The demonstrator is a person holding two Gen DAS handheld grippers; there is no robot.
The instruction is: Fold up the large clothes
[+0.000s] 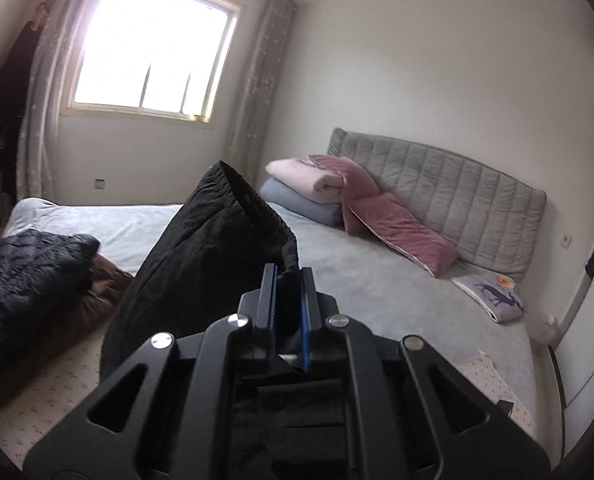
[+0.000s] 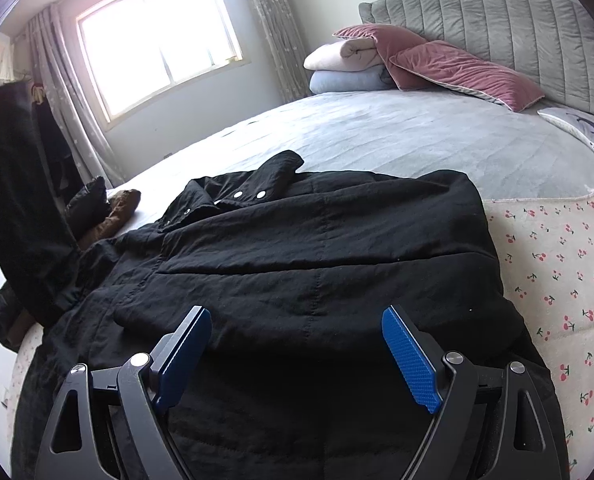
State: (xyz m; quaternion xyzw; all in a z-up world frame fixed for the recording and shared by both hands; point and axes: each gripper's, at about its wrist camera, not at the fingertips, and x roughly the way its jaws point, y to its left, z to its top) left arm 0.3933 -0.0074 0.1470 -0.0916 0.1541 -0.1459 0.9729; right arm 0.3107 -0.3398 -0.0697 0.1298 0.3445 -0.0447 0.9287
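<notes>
A large black coat (image 2: 297,248) lies spread on the bed (image 2: 397,136), collar and snap buttons toward the window. In the left wrist view, my left gripper (image 1: 288,276) is shut on the cuff end of the coat's black sleeve (image 1: 201,248). The sleeve is lifted off the bed and hangs in a fold. In the right wrist view the raised sleeve (image 2: 17,200) stands at the far left. My right gripper (image 2: 297,320) hovers over the coat's lower part. Its blue-padded fingers (image 2: 411,360) are wide apart and hold nothing.
A dark quilted jacket (image 1: 21,280) and a brown garment (image 1: 101,292) lie at the bed's left side. Pink pillows (image 1: 393,220), folded blankets (image 1: 305,184) and a small printed cushion (image 1: 493,292) sit by the grey headboard (image 1: 457,192). A cherry-print sheet (image 2: 557,272) covers the near right corner.
</notes>
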